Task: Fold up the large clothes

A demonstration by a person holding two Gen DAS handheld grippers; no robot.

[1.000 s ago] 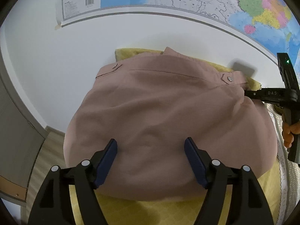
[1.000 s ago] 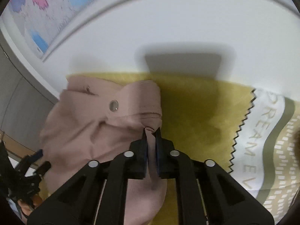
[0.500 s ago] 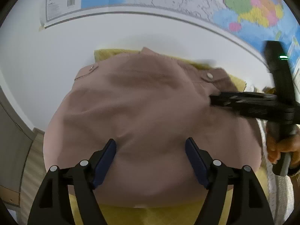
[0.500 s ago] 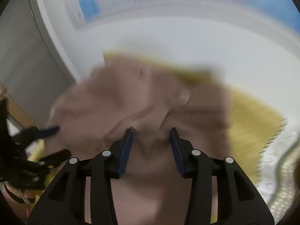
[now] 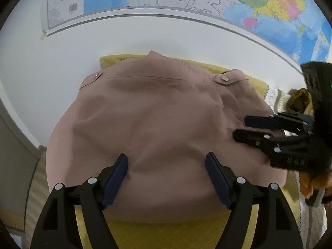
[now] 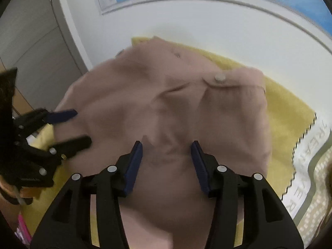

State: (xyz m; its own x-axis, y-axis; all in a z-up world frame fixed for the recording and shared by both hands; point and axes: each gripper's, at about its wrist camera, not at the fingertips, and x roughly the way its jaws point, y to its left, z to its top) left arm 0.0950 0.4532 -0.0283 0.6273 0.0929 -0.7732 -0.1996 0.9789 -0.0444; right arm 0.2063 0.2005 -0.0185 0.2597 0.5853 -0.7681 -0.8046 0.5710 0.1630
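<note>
**Grippers over the folded garment**

Hovering with jaws spread wide and empty: left gripper (image 5: 166, 176), over the near edge of the pink garment (image 5: 161, 116). Opening beside it, nothing pinched between the pads: right gripper (image 6: 167, 161), above the garment's right side. Lying just ahead of and below both grippers, long axis running left to right across the yellow cloth (image 6: 290, 112) on the white worktop (image 5: 62, 62). Roughly equally near, judging by both views. Counting: one garment, two metal snaps, two grippers, one yellow cloth.

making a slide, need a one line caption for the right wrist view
Right gripper, fingers opening, above a folded dusty-pink snap-button garment on a yellow cloth.
</note>
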